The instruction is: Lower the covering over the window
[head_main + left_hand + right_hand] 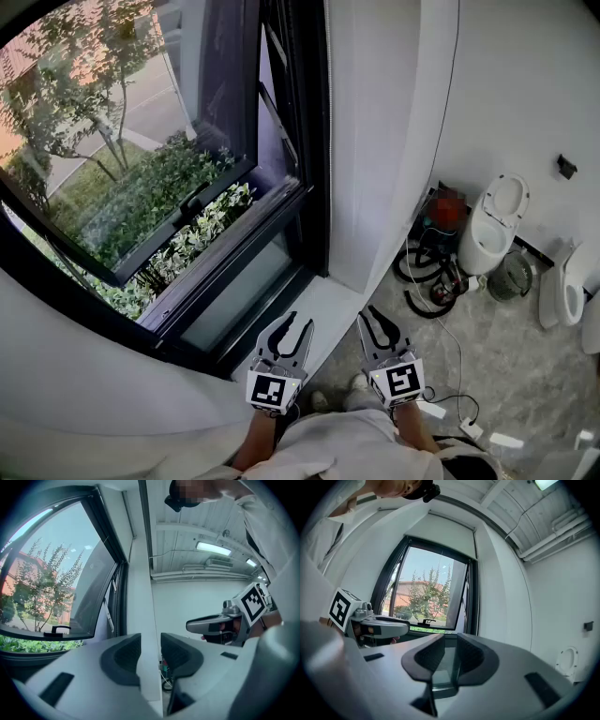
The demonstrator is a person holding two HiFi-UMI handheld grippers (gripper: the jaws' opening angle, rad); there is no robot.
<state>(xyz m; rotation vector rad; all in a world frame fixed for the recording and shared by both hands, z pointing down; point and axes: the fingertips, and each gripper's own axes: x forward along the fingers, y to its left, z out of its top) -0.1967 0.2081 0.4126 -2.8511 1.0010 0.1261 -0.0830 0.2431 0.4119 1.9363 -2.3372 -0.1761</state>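
Observation:
The black-framed window [169, 169] fills the left of the head view, its sash tilted outward with trees and shrubs beyond. In the right gripper view the whole pane [429, 592] is uncovered, and a white box [450, 521] runs along the top of the recess. No pull cord is clear to me. My left gripper [296, 323] and right gripper [370, 315] hang side by side low over the white sill [323, 305], pointing at the window. Both are open with nothing between their fingers. The left gripper view looks up the white wall edge [140, 597] beside the window [51, 588].
On the grey floor to the right stand a white toilet [492, 225], a second white fixture [567, 281], a wire basket [511, 277], a red device [448, 208] with black hoses [427, 272], and a power strip [431, 410] with cables.

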